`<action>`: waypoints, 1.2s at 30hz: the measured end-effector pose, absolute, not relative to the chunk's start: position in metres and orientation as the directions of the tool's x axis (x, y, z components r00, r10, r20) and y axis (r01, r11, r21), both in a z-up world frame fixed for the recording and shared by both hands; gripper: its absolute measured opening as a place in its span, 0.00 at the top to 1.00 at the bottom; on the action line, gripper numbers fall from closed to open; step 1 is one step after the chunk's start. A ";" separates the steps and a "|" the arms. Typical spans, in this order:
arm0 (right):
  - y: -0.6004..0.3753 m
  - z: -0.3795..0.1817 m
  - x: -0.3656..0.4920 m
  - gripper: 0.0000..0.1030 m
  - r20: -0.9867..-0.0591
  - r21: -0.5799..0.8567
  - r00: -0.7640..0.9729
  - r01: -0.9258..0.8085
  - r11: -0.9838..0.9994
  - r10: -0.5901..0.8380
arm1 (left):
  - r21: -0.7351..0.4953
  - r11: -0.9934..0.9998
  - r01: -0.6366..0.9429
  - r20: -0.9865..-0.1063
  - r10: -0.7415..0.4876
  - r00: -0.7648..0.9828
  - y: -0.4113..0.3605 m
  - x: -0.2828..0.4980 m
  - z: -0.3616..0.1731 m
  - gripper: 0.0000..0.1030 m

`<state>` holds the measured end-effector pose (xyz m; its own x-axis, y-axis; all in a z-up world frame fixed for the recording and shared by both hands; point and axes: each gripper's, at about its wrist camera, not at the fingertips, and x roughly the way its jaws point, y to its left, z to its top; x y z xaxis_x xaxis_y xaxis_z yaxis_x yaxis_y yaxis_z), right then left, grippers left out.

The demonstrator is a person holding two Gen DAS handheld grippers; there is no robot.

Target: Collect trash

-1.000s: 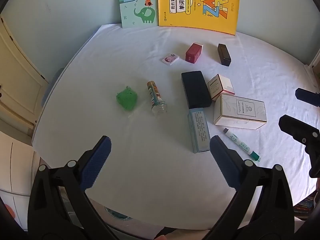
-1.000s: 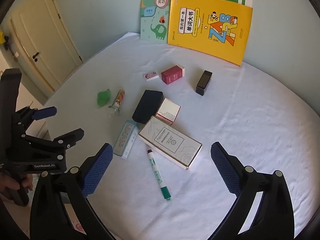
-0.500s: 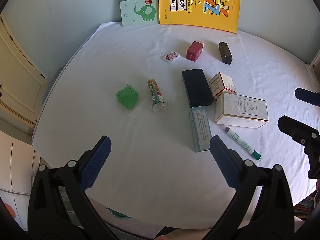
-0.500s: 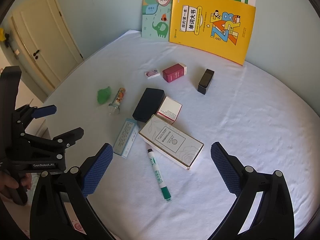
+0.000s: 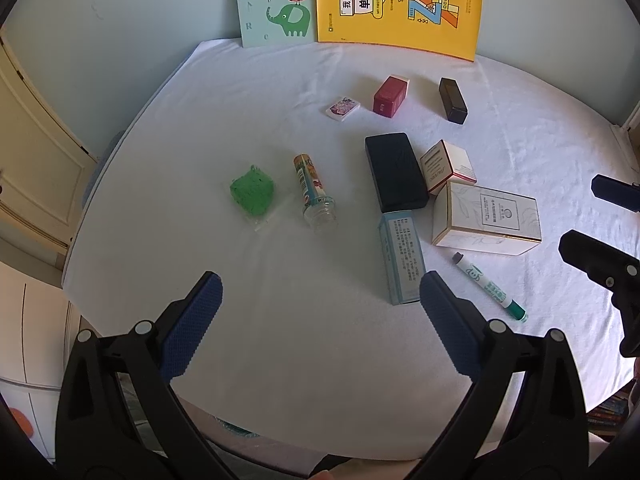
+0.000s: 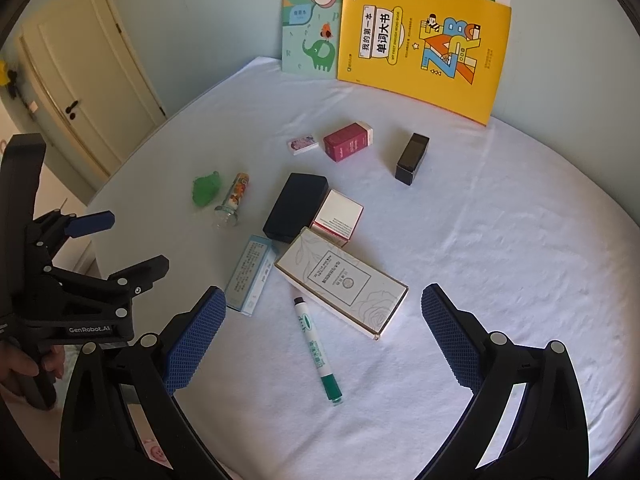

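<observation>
1. Our left hand-held gripper (image 5: pixel 320 292) hangs over the near edge of the table (image 5: pixel 280 360) with its blue-padded fingers spread wide and nothing between them.
2. Our right hand-held gripper (image 6: pixel 323 306) is likewise spread and empty, above the near edge further right; in its view the left one shows at the left side, gripped by a hand (image 6: pixel 24 364).
3. Nearest the left gripper lies a pale blue carton (image 5: pixel 401 256), flat, its long side running away from the near edge.
4. Just right of it a green marker (image 5: pixel 488 286) lies at a slant, capped end toward the near edge.
5. Beyond the marker sits a large white box (image 5: pixel 486 218); a small white-and-red box (image 5: pixel 446 164) touches its far side.
6. A black case (image 5: pixel 394 170) lies flat beside that small box, its near end touching the blue carton.
7. Toward the left edge, a small clear bottle (image 5: pixel 314 188) with a printed label lies on its side, mouth toward us.
8. The crumpled green wrapper (image 5: pixel 252 190), the clearest piece of trash, lies just left of the bottle, apart from it.
9. Further back are a small pink-printed packet (image 5: pixel 342 109), a dark red box (image 5: pixel 391 96) and a black box (image 5: pixel 453 100), spaced apart in a row.
10. At the far edge a teal booklet (image 5: pixel 276 4) and a yellow book (image 5: pixel 400 4) lean against the wall.
</observation>
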<state>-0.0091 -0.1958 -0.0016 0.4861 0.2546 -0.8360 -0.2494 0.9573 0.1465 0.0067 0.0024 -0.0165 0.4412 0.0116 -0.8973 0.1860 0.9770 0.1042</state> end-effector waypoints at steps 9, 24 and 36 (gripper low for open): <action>-0.195 -0.001 -0.006 0.06 -0.837 0.156 0.481 -0.249 0.956 0.262 | 0.107 0.978 0.180 -0.897 0.017 0.442 0.003 0.007 -0.017 0.06; -0.195 -0.002 -0.005 0.06 -0.838 0.161 0.477 -0.248 0.955 0.265 | 0.109 0.977 0.182 -0.899 0.019 0.437 0.006 0.009 -0.018 0.06; -0.194 -0.003 0.000 0.06 -0.843 0.163 0.466 -0.253 0.954 0.268 | 0.105 0.978 0.181 -0.906 0.019 0.423 0.004 0.013 -0.022 0.06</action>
<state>-0.0003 -0.1944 -0.0033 0.4663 0.2682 -0.8430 -0.2530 0.9536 0.1634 0.0133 0.0042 -0.0217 0.4233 0.0194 -0.9058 0.1808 0.9778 0.1054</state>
